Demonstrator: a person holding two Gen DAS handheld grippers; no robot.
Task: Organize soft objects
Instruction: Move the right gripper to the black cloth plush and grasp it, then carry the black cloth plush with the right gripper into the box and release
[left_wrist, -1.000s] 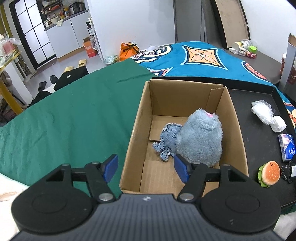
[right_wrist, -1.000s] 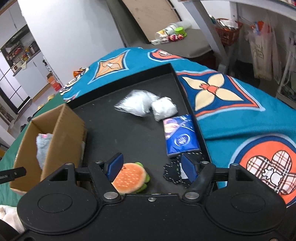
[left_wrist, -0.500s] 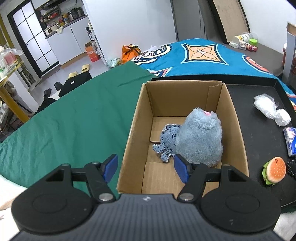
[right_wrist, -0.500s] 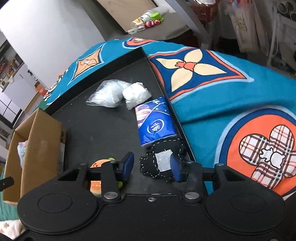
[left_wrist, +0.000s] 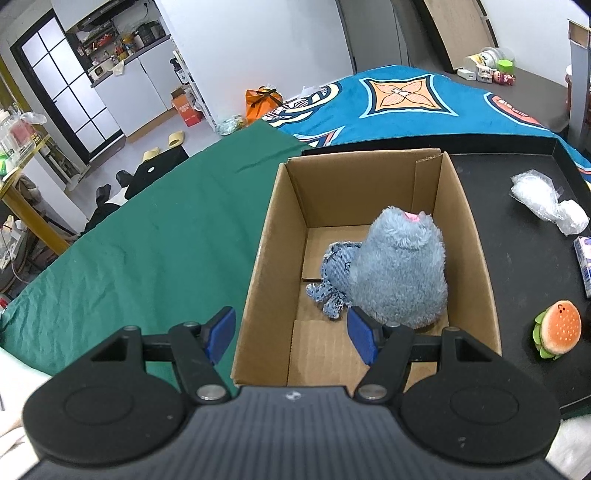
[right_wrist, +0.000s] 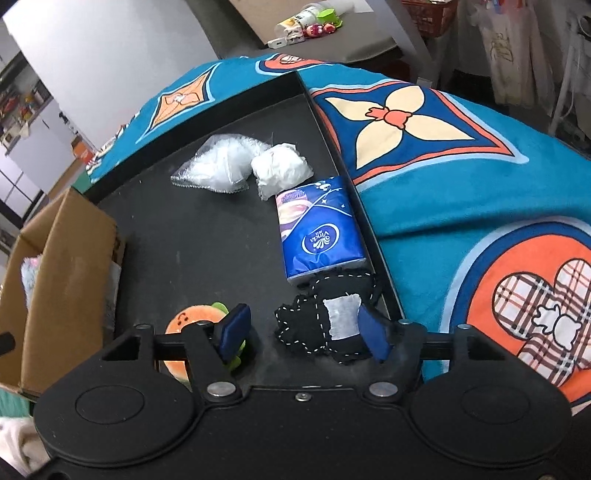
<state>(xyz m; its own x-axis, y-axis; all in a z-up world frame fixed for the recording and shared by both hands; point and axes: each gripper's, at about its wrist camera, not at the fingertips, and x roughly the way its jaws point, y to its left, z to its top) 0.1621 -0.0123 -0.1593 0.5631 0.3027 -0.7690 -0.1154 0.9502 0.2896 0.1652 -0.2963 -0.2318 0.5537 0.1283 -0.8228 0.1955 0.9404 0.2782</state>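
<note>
A cardboard box (left_wrist: 476, 236) holds a fluffy blue-grey plush (left_wrist: 402, 269) and a small denim octopus (left_wrist: 334, 273). My left gripper (left_wrist: 291, 334) is open and empty above the box's near left wall. In the right wrist view my right gripper (right_wrist: 303, 330) is open, its fingers on either side of a black stitched plush (right_wrist: 325, 317) lying on the black tray (right_wrist: 207, 240). A burger plush (right_wrist: 192, 317) lies just left of the left finger; it also shows in the left wrist view (left_wrist: 559, 326). The box (right_wrist: 66, 273) stands at the tray's left.
A blue tissue pack (right_wrist: 319, 230) lies just beyond the black plush. Two clear plastic bags (right_wrist: 221, 164) (right_wrist: 282, 168) lie farther back. The tray's raised rim (right_wrist: 354, 199) runs along the right. Patterned blue cloth (right_wrist: 461, 177) lies right, green cloth (left_wrist: 147, 229) left of the box.
My right gripper has shifted right from the burger plush to the black stitched plush, narrowed, then widened again around it. My left gripper has stayed over the box.
</note>
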